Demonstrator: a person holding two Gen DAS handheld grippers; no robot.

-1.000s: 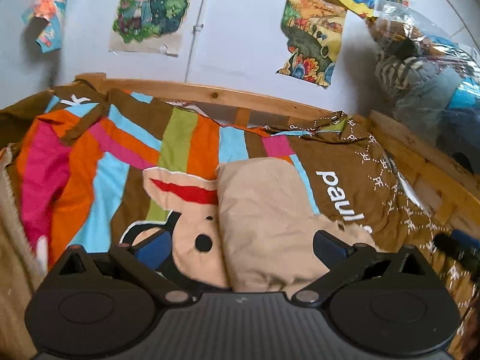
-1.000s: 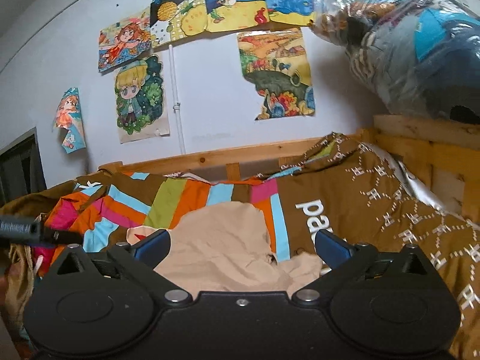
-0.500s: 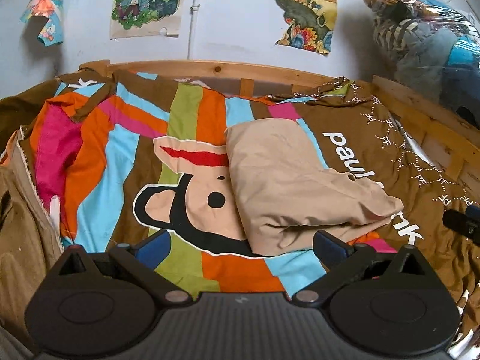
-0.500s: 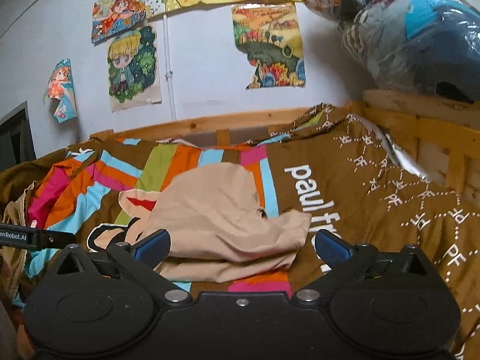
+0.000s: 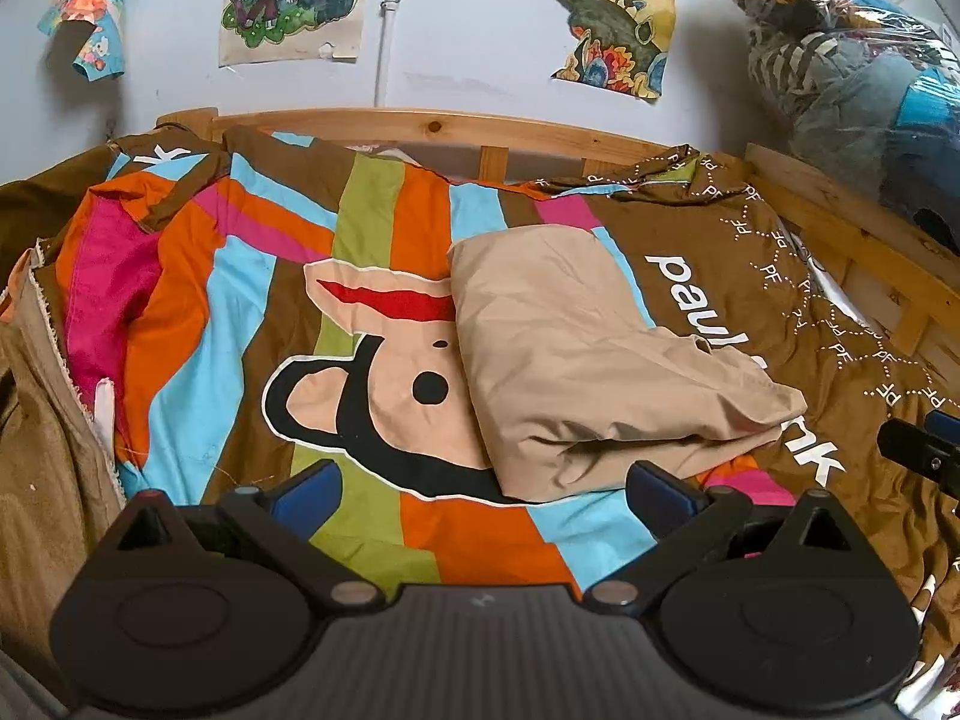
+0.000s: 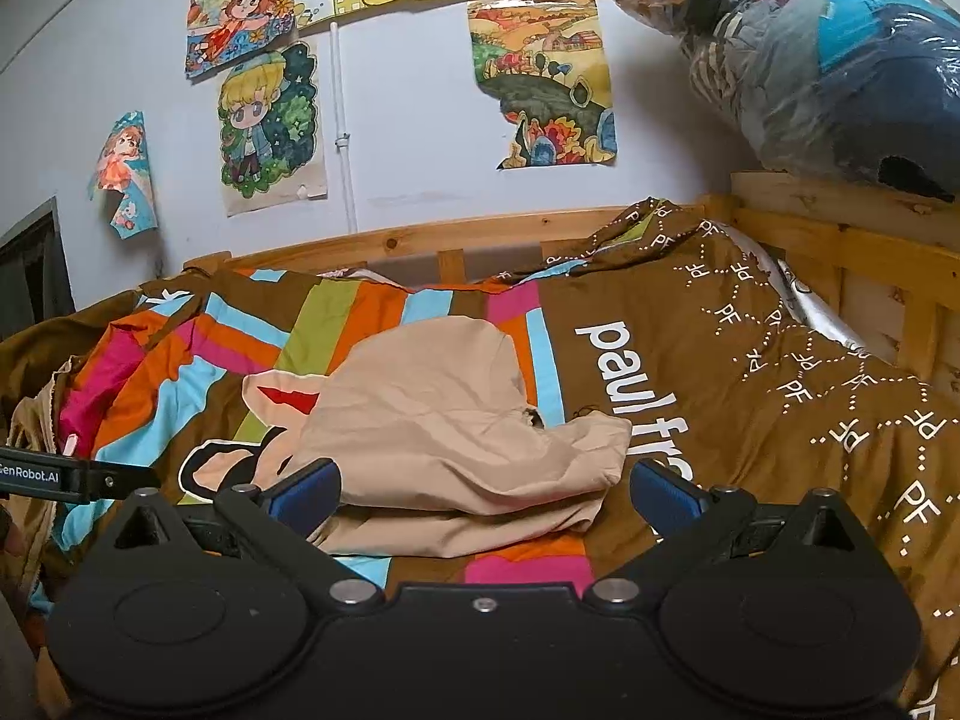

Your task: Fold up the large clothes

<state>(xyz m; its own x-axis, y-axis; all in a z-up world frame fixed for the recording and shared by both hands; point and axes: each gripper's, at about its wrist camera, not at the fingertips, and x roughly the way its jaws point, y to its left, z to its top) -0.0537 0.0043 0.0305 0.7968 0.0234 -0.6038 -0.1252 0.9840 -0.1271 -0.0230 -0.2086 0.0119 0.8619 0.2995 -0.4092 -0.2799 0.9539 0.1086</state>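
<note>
Garment: a beige garment is seen lying folded in a bundle on the bed, ahead of both sets of jaws and touched by neither; in the right wrist view its near edge lies between the two blue pads.
Garment edges: a rounded far end and a layered near fold are shown, with one corner reaching toward the white lettering.
Left gripper: its jaws are spread wide and nothing is held; the garment's near corner sits just beyond the right pad.
Right gripper: its jaws are spread wide and empty, held just short of the garment.
Bed cover: striped and brown, printed with a cartoon face, it is spread beneath the garment, with bare cloth left of the jaws and between jaws and garment.
Bed frame: a wooden rail is seen beyond the garment and along the right.
Wall: drawings are hung on it beyond the rail.
Bagged clothes: stacked up and to the right of the jaws.
</note>
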